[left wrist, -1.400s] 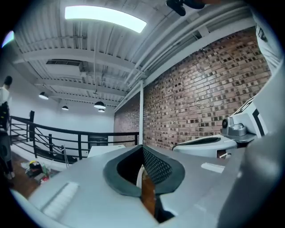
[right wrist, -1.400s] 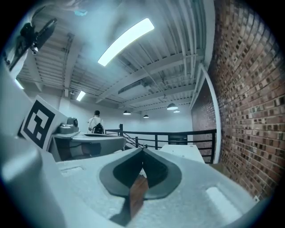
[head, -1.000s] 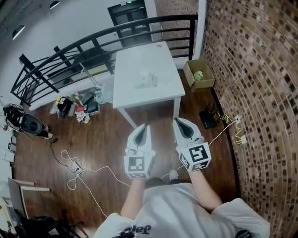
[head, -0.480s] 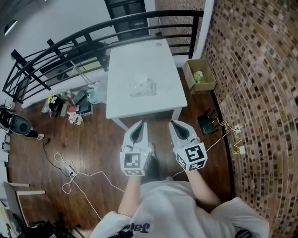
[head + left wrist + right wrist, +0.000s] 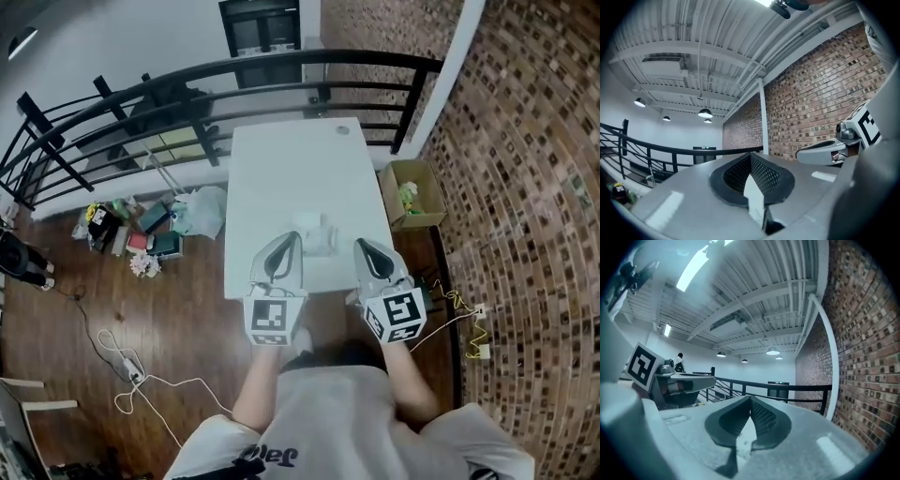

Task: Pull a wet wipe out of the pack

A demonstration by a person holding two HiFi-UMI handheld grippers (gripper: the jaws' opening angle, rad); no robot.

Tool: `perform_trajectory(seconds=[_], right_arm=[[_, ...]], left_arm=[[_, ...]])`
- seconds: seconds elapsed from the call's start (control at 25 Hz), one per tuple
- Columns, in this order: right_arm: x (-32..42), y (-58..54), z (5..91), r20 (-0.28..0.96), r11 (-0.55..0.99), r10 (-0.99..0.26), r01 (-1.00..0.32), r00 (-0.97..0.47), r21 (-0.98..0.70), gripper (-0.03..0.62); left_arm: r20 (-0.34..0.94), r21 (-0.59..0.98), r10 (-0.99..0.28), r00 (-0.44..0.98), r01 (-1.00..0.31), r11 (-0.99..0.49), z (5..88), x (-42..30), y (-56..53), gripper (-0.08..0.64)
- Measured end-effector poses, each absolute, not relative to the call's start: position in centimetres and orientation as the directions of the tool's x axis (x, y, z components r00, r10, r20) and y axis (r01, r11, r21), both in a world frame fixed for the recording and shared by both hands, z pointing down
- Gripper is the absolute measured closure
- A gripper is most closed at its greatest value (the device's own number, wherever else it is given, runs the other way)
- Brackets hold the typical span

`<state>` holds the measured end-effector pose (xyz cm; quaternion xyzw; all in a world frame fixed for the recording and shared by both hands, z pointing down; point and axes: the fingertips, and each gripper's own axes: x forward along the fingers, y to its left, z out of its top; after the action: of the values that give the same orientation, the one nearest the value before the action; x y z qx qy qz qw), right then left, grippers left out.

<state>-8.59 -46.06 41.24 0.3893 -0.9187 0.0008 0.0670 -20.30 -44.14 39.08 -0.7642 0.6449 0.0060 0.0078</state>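
The person has walked right up to the table (image 5: 281, 159). A second ago it sat far off in the upper middle of the head view, with bare floor (image 5: 169, 309) between it and the tools. Now its near edge lies under them at the centre of the frame. The left tool (image 5: 287, 242) and the right tool (image 5: 363, 246) have come along side by side, both pointing roughly level out over the tabletop. Each is clenched on nothing: in their own views the jaws meet at the tips, with only the railing (image 5: 787, 387) and brick wall (image 5: 853, 348) beyond.

The pack (image 5: 316, 231) lies on the table close to that near edge, between the two tool tips and slightly above them in the picture. It shows as a small pale lump, too washed out against the white top for me to tell whether a flap is open or a wipe is already poking out.

So the walk-up looks about done and the pack seems within reach, but it is untouched and no wipe has been drawn. I'd judge the tools must tip downward next, and at least one must open before it can pinch anything.
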Motion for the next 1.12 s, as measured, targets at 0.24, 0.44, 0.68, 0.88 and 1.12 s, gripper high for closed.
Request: perform_trajectory(seconds=[0.24,0.44,0.68,0.88,1.12], right_arm=[[-9.3,-51.4,46.3,0.292,0.721,-0.663,-0.692,-0.689,0.004,0.600],[-10.6,-56.1,48.1,0.332,0.767,-0.602,-0.641,-0.726,-0.010,0.600],[-14.6,-59.9,51.2,0.425,0.867,-0.430,-0.496,-0.796,-0.052,0.600],[-16.6,-61.5,55.2,0.522,0.940,-0.239,-0.331,-0.819,-0.088,0.600],[-19.1,-60.5,60.1,0.648,0.984,0.009,-0.110,-0.762,-0.142,0.583]], left_arm=[[0.054,0.063,-0.993,0.105,-0.993,-0.102,43.0,-24.3,-48.5,0.545],[0.073,0.066,-0.996,0.054,-0.997,-0.049,44.4,-26.0,-51.4,0.545],[0.124,0.083,-0.992,-0.026,-0.996,0.037,46.4,-28.2,-54.6,0.545],[0.203,0.093,-0.979,-0.029,-0.994,0.049,49.8,-28.0,-56.7,0.545],[0.281,0.128,-0.959,-0.035,-0.989,0.074,53.2,-28.7,-57.4,0.545]])
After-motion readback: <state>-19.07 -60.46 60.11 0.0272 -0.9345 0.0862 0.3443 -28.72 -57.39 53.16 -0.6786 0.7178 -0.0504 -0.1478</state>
